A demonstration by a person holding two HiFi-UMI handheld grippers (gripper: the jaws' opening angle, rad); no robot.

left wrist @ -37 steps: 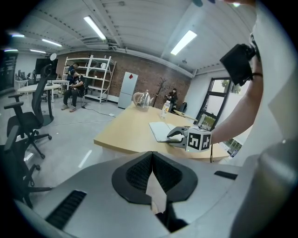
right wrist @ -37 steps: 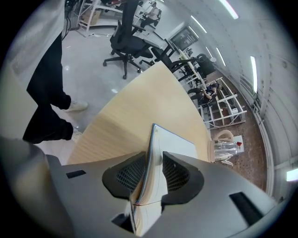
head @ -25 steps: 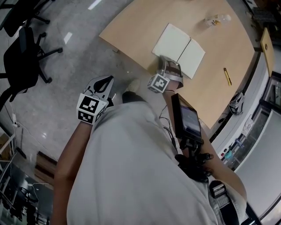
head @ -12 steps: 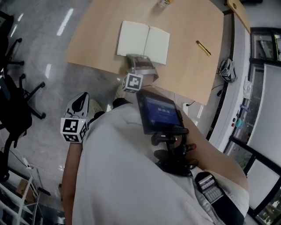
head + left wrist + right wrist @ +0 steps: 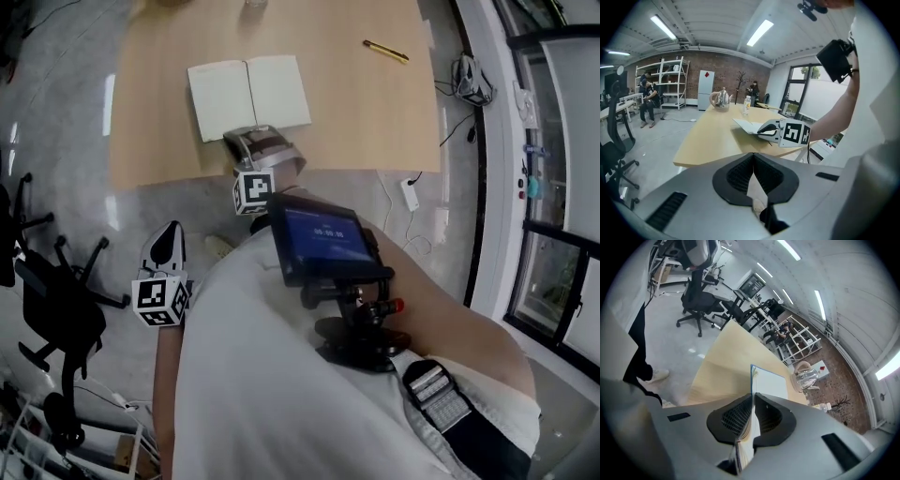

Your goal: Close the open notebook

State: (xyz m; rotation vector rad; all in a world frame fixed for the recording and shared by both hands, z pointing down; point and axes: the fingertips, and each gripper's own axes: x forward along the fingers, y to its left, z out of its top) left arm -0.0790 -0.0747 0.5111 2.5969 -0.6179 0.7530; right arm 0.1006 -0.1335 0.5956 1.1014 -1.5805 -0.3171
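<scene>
The open notebook (image 5: 248,94) lies flat on the wooden table (image 5: 366,112), its white pages facing up. My right gripper (image 5: 251,137) is at the notebook's near edge, by the spine. In the right gripper view the notebook (image 5: 768,383) runs between the jaws as a thin edge-on sheaf, and the right gripper (image 5: 752,398) is shut on it. My left gripper (image 5: 169,246) hangs off the table over the floor, shut with nothing in it. From the left gripper (image 5: 753,158) view the right gripper (image 5: 780,131) shows at the notebook (image 5: 745,124).
A yellow pen (image 5: 385,50) lies on the table's far right. A kettle (image 5: 722,99) and a bottle (image 5: 746,104) stand at the far end. A black office chair (image 5: 56,309) stands on the floor at the left. A screen device (image 5: 319,239) is mounted on the person's chest.
The head view has swung, so the table now sits squarer and farther up the picture. My right gripper has stayed at the notebook's near edge, and my left gripper has stayed low at the left.
</scene>
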